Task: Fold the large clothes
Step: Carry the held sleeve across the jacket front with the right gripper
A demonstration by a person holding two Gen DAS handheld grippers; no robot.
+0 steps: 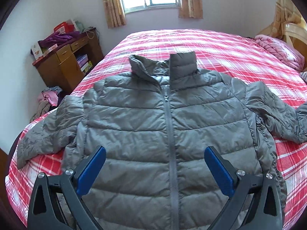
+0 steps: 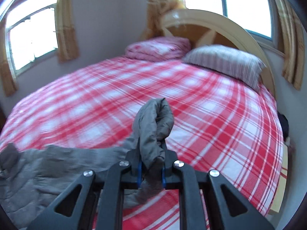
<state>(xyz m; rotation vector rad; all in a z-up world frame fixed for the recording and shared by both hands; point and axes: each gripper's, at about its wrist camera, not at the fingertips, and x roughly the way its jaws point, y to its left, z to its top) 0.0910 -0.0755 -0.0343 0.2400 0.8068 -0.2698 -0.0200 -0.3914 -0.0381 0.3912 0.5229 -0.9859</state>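
A grey puffer jacket (image 1: 168, 126) lay front-up and zipped on the red plaid bed (image 1: 220, 44), directly ahead of and beneath the left tool (image 1: 155, 160), its collar at the far end and both sleeves spread out to the sides. The left tool hung above the jacket's lower half with its blue pads (image 1: 92, 169) wide apart and nothing between them. The right tool (image 2: 151, 164) was clamped on a bunched end of grey fabric, probably the cuff of the sleeve (image 2: 153, 128), though blur made that hard to confirm; the fabric stood up past its tips and trailed away to its left. Beyond the right tool lay a striped pillow (image 2: 224, 61) against the headboard (image 2: 211, 23).
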